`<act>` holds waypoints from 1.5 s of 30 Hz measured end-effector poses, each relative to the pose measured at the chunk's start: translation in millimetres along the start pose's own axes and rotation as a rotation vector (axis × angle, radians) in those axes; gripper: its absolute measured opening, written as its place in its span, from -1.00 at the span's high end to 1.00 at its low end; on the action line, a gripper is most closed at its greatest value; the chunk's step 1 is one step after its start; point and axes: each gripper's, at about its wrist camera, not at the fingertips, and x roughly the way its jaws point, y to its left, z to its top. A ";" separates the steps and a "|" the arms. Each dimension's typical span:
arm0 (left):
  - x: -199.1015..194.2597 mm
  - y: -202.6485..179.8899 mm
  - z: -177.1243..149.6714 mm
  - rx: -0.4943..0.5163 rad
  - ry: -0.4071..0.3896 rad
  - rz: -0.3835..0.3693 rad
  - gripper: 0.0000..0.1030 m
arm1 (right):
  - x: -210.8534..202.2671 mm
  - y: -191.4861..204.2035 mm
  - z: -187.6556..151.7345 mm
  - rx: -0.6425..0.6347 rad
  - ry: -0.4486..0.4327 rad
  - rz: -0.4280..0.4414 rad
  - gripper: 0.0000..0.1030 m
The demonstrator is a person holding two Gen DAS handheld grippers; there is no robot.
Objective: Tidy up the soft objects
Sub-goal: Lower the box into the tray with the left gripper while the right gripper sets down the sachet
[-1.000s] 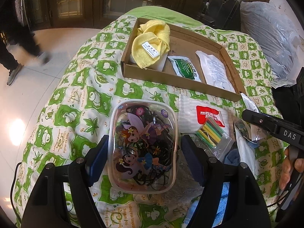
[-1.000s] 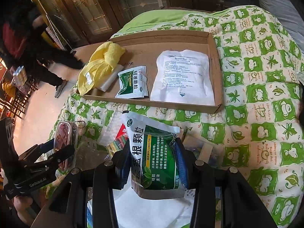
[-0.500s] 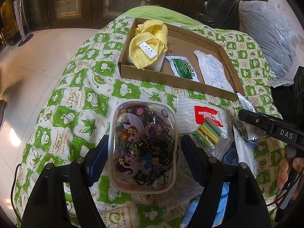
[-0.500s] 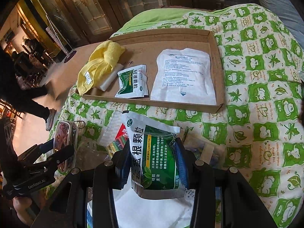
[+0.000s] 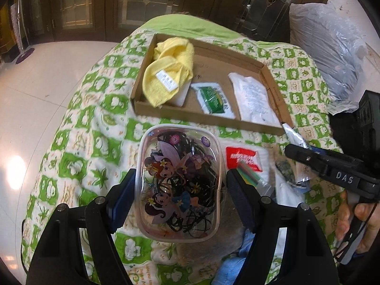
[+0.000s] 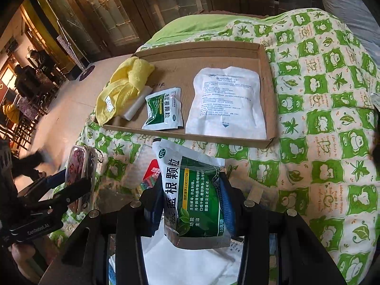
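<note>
While the left gripper point(image 5: 179, 191) pinches a clear cartoon-printed pouch point(image 5: 179, 182) of black hair ties above the near left part of the green-checked quilt point(image 5: 95, 147), the right gripper point(image 6: 190, 204) clamps a green medicine sachet point(image 6: 193, 194) above the quilt's near edge. In the cardboard tray point(image 6: 266, 76) beyond them, a yellow towel point(image 6: 123, 87) fills the left end, a small green sachet point(image 6: 163, 111) lies at the middle against the near wall, and a white packet point(image 6: 228, 102) lies at the right end.
</note>
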 end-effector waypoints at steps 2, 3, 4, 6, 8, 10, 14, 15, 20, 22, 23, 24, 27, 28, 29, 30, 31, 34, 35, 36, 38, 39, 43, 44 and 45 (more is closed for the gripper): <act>0.8 -3.0 5.8 0.004 0.001 -0.010 -0.45 | 0.1 -1.4 1.5 0.002 0.000 0.002 0.20; 1.4 -4.6 8.4 0.006 0.001 -0.013 -0.45 | 0.6 -2.1 2.6 0.002 0.001 0.001 0.20; 2.3 -7.5 12.3 0.014 0.001 -0.014 -0.45 | 1.2 -2.9 3.6 0.002 0.001 0.000 0.20; 3.8 -11.6 17.6 0.026 0.001 -0.014 -0.45 | 3.2 -5.0 6.3 0.006 0.004 -0.001 0.20; 5.7 -16.3 24.6 0.040 0.000 -0.016 -0.45 | 4.9 -7.3 9.2 0.009 0.005 -0.003 0.20; 8.2 -21.3 32.8 0.051 0.001 -0.022 -0.45 | 6.6 -9.5 12.8 0.013 0.004 -0.005 0.20; 14.9 -30.5 52.2 0.064 0.001 -0.041 -0.45 | 10.8 -14.5 23.2 0.017 0.000 -0.010 0.20; 16.6 -32.5 56.7 0.066 0.002 -0.045 -0.45 | 11.8 -15.6 25.7 0.017 -0.001 -0.011 0.20; 33.7 -44.8 88.5 0.084 0.008 -0.058 -0.45 | 22.3 -23.0 42.6 0.025 -0.009 -0.016 0.20; 42.9 -48.3 101.4 0.083 0.013 -0.061 -0.45 | 28.0 -25.9 49.1 0.029 -0.010 -0.017 0.20; 49.6 -49.8 109.4 0.078 0.019 -0.065 -0.45 | 31.8 -27.5 52.7 0.031 -0.009 -0.017 0.20; 57.2 -51.5 117.2 0.072 0.028 -0.070 -0.45 | 35.8 -28.9 56.1 0.033 -0.007 -0.018 0.20; 76.7 -57.2 135.7 0.072 0.046 -0.061 -0.45 | 49.5 -30.8 65.7 0.032 0.003 -0.019 0.20; 83.3 -59.6 141.2 0.076 0.051 -0.056 -0.45 | 53.8 -31.1 68.5 0.032 0.006 -0.019 0.20; 88.4 -61.1 145.7 0.080 0.054 -0.053 -0.45 | 59.0 -31.6 71.4 0.033 0.009 -0.019 0.20; 93.5 -62.4 149.9 0.085 0.057 -0.048 -0.45 | 63.0 -32.4 73.1 0.031 0.008 -0.019 0.20; 99.7 -63.9 154.7 0.093 0.060 -0.038 -0.45 | 67.7 -33.0 75.1 0.031 0.008 -0.022 0.20; 121.2 -64.0 167.6 0.105 0.073 -0.001 -0.45 | 79.2 -34.5 79.1 0.028 0.009 -0.031 0.20; 126.3 -62.2 170.3 0.102 0.078 0.004 -0.45 | 82.7 -35.2 80.4 0.028 0.010 -0.032 0.20; 131.3 -60.9 172.8 0.098 0.081 0.007 -0.45 | 84.9 -36.6 81.7 0.028 0.010 -0.032 0.20; 139.8 -59.1 178.6 0.091 0.076 0.012 -0.45 | 90.8 -37.7 84.8 0.025 0.008 -0.041 0.20; 142.0 -59.9 181.0 0.094 0.071 0.017 -0.45 | 92.2 -38.5 85.9 0.024 0.007 -0.044 0.19; 148.5 -65.6 189.3 0.122 0.059 0.044 -0.46 | 100.8 -40.5 88.9 0.017 0.000 -0.065 0.15; 149.7 -66.8 190.1 0.128 0.057 0.047 -0.46 | 102.0 -40.0 89.0 0.008 -0.007 -0.075 0.08; 150.1 -66.6 190.2 0.129 0.055 0.046 -0.46 | 102.6 -39.5 89.1 0.001 -0.013 -0.082 0.02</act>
